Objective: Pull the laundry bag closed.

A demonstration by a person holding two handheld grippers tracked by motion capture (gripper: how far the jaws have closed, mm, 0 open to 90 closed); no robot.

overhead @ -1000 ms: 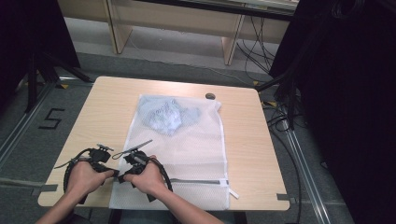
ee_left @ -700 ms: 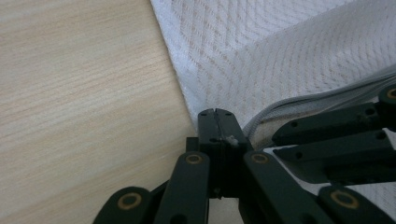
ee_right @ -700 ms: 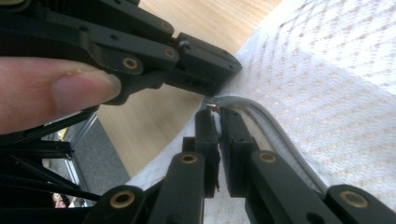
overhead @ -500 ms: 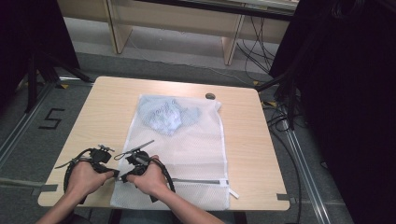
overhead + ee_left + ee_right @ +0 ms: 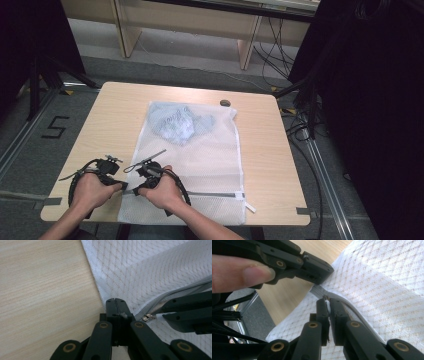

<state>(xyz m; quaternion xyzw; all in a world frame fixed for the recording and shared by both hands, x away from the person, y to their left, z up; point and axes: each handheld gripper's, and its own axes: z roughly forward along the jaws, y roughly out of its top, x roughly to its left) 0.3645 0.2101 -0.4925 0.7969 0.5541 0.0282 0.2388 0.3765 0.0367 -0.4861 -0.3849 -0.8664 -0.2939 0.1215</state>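
Mesh laundry bag (image 5: 200,165) on counter (image 5: 110,125): corner is clamped by left tool (image 5: 115,305); zipper pull (image 5: 327,302) is pinched by right tool (image 5: 329,305). No change since a second ago; zipper is judged ready for sliding.

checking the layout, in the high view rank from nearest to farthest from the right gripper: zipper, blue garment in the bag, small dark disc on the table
1. Grey zipper of the white mesh bag, beside the right gripper, near edge.
2. Pale blue crumpled garment, inside the bag's far end.
3. Small dark round disc, beyond the bag, near the table's far edge.
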